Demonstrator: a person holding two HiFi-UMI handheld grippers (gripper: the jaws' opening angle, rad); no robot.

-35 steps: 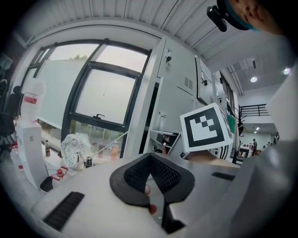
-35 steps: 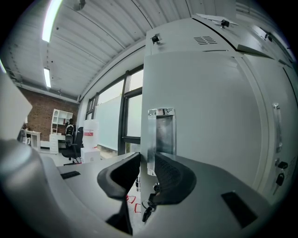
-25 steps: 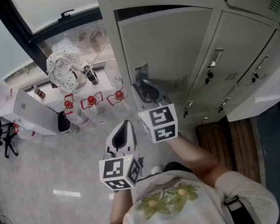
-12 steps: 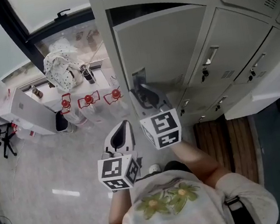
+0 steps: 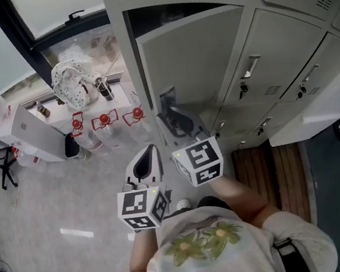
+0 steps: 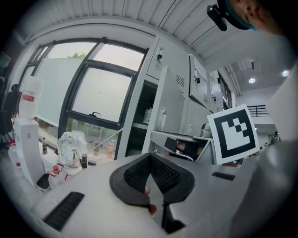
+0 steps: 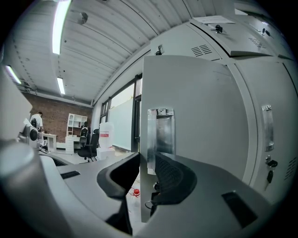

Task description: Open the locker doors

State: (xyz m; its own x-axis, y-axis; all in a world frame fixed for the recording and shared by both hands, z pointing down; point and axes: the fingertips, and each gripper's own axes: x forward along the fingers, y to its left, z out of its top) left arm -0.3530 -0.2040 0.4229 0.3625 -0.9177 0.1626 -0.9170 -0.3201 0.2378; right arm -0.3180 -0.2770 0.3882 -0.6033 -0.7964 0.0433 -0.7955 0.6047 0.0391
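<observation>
The locker door (image 5: 200,59) is smooth painted sheet metal, pale grey and matt with a soft sheen. Its recessed handle (image 7: 160,135) is bare bright metal, almost mirror-like. The right gripper (image 7: 146,162) and left gripper (image 6: 151,160) have smooth, matt grey plastic shells. Their pads (image 7: 171,175) are black, dull and finely ribbed, like rubber. The marker cube (image 5: 197,161) looks matt, printed black on white. The floor (image 5: 47,200) is pale, speckled and glossy, catching a streak of light. A brown strip (image 5: 275,171) at the lockers' foot shows wood grain. The person's shirt (image 5: 205,250) is soft cloth with a flower print.
</observation>
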